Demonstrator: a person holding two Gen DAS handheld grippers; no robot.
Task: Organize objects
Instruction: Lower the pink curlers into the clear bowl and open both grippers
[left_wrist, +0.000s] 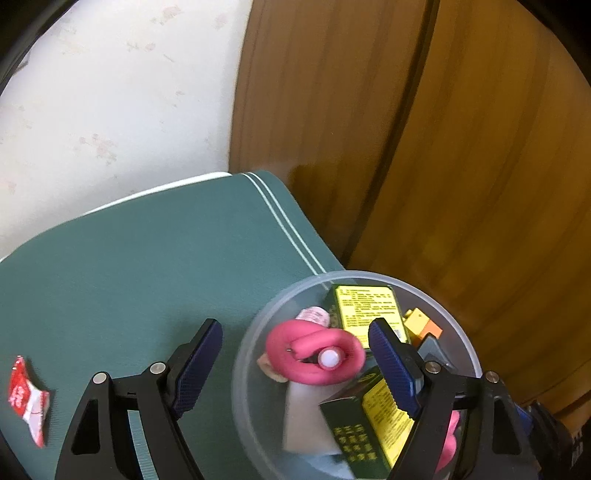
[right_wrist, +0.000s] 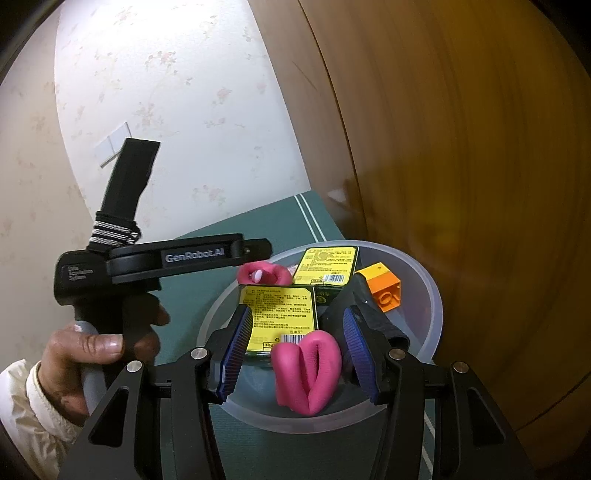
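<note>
Left gripper: your jaws stand wide over the bowl – nothing between them.
Right gripper: partly open around a pink curler, pads not touching it.
Bowl: on the green mat, holding curlers, two green-and-yellow boxes, an orange block.
Red wrapper: on the mat – well apart from the bowl.

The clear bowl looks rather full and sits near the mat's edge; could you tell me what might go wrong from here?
The left gripper is open astride the rim of the clear bowl, so a sideways move could drag or tip it. The folded pink foam roll between the fingers of the right gripper seems to overhang the near rim and might drop outside.
</note>
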